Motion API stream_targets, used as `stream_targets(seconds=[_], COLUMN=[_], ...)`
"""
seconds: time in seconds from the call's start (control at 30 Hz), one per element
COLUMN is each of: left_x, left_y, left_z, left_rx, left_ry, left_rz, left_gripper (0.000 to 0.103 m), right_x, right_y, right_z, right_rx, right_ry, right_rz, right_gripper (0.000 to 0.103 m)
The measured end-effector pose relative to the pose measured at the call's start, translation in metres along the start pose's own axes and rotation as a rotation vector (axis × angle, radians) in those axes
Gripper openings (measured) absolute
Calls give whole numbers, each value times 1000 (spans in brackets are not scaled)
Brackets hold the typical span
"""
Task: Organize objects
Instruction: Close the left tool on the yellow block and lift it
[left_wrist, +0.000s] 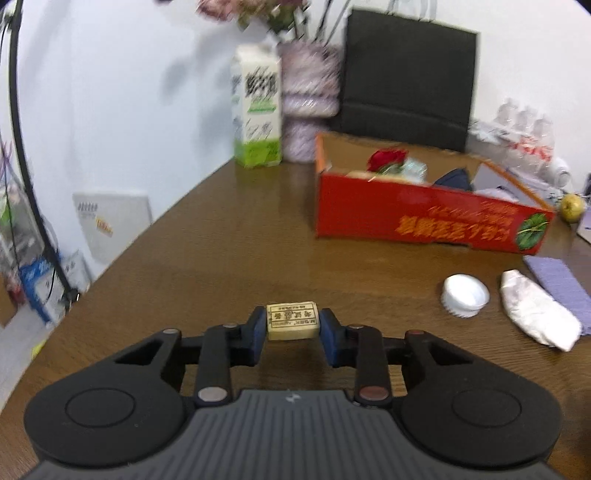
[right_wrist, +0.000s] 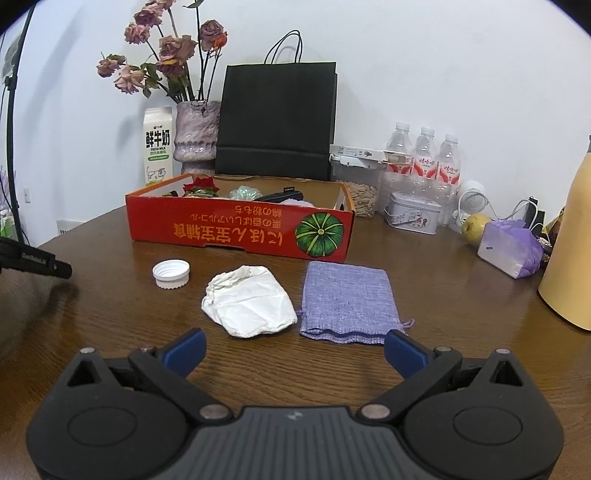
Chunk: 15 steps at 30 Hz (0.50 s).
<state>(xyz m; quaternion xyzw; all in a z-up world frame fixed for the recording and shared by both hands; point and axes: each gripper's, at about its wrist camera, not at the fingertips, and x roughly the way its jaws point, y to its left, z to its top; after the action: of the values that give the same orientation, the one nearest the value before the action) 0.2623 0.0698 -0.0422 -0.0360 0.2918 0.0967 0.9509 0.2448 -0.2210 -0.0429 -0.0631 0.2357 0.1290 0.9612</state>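
Note:
My left gripper is shut on a small cream eraser with a printed label, its blue pads pressing both ends just above the brown table. Ahead to the right stands the open red cardboard box, holding a red flower and other items. A white bottle cap, a crumpled white pouch and a purple cloth bag lie at the right. In the right wrist view my right gripper stands open just short of the white pouch and purple bag, near the cap and box.
Along the back wall stand a milk carton, a vase of dried roses, a black paper bag, water bottles, a tin, a pear and a purple plastic bag. A yellow object rises at the right edge.

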Motion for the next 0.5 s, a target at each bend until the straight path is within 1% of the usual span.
stream_targets(seconds=[0.13,0.3,0.43,0.5], left_x=[-20,-38,-40,-38], left_y=[-18,-46,-66,-71], left_z=[4,10,16,19], left_rx=[58,130,168,176], left_ry=[-60,-112,-137,-147], left_rz=[-58,-141,-190,-199], left_gripper=[32,32,32,32], right_x=[2,4,6,7], right_y=[0,-1,0,2], right_z=[1,2,2,3], right_rx=[1,9,6,3], right_ry=[6,12,15,19], right_rz=[-4,-9,-12,-13], right_gripper=[103,103,103,103])
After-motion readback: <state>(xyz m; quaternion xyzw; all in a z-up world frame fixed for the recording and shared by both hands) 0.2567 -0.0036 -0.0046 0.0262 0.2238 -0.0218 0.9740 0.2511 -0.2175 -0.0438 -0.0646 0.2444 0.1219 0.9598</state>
